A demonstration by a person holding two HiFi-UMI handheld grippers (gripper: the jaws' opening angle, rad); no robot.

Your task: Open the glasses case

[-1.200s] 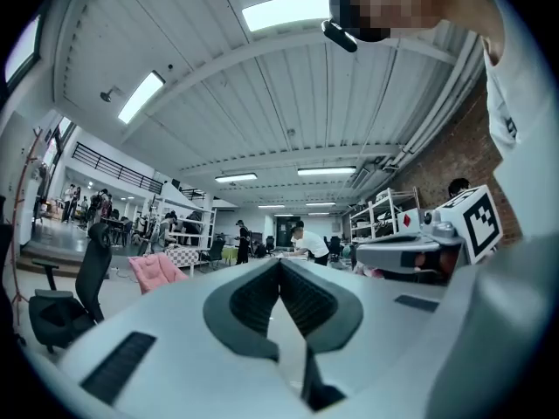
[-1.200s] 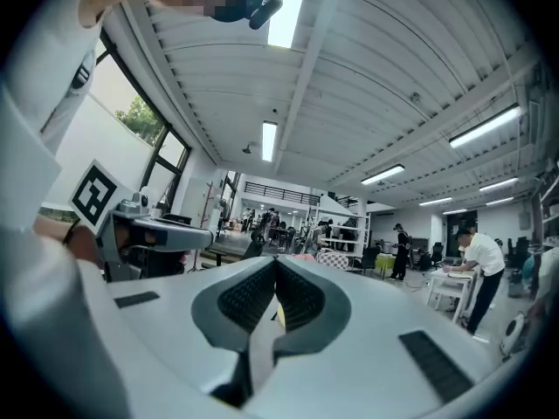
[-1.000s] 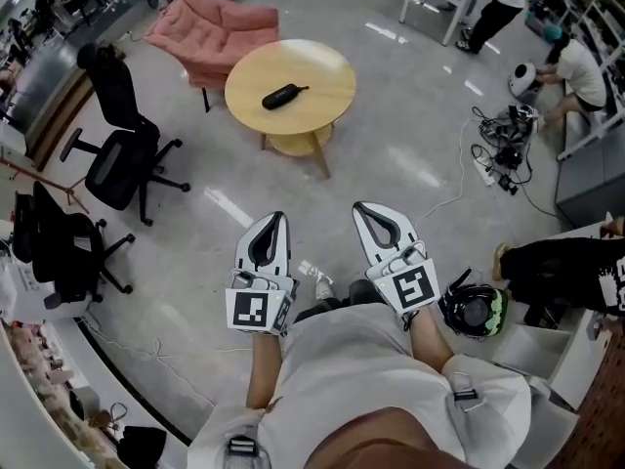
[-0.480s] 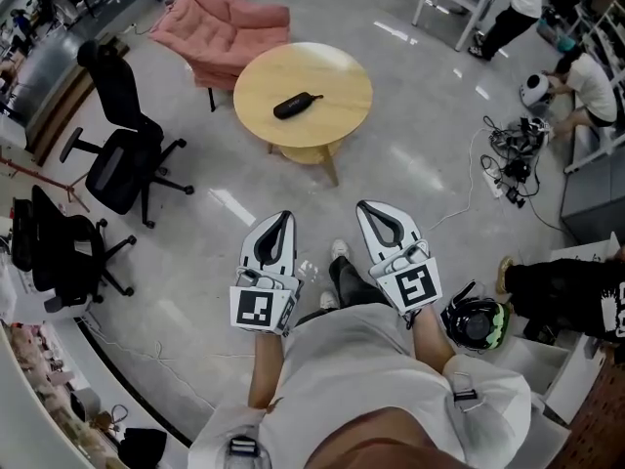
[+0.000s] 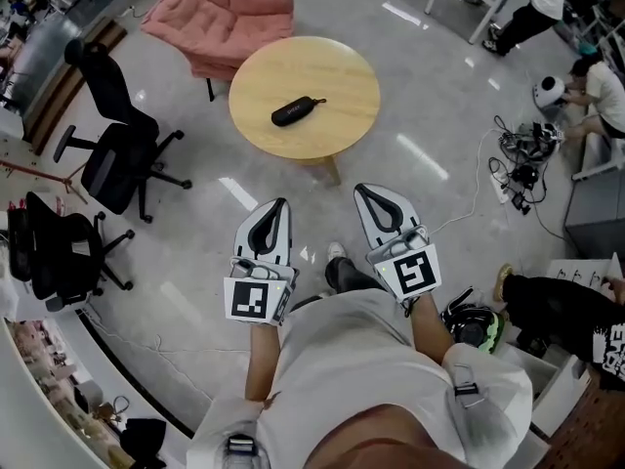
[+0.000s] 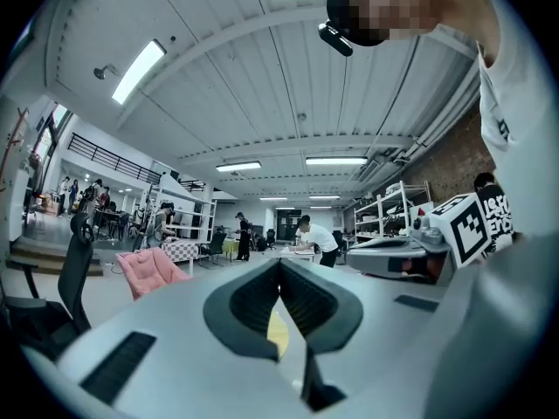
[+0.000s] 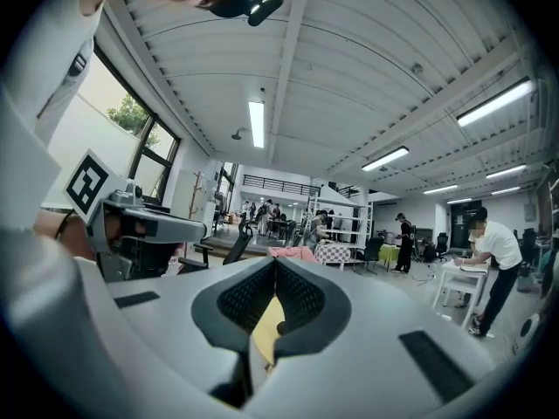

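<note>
**Approach phase: case untouched, both grippers clenched and empty**

Head view: the glasses case (image 5: 297, 111) is seen lying closed on the round table (image 5: 347, 76), near its middle. The left gripper (image 5: 277, 205) and right gripper (image 5: 362, 191) are held side by side, well short of the table's near edge and aimed at it. This is judged a carry posture for the walk-up, not a grasp setup. The jaws of both are pressed together with nothing in them. A pink armchair (image 5: 229, 18) is placed behind the table, an office chair (image 5: 117, 140) off to its left. The case's hinge and seam are too small to make out, so the opening side cannot be told.

Left gripper view: the jaws are shown clamped tip to tip, empty. Only a yellow sliver of the table is caught through the gap below the tips. The case is not seen.

Right gripper view: the jaws are likewise closed on nothing. The table is glimpsed through the gap with a small dark blob on it, likely the case, but too cropped to confirm.
</note>
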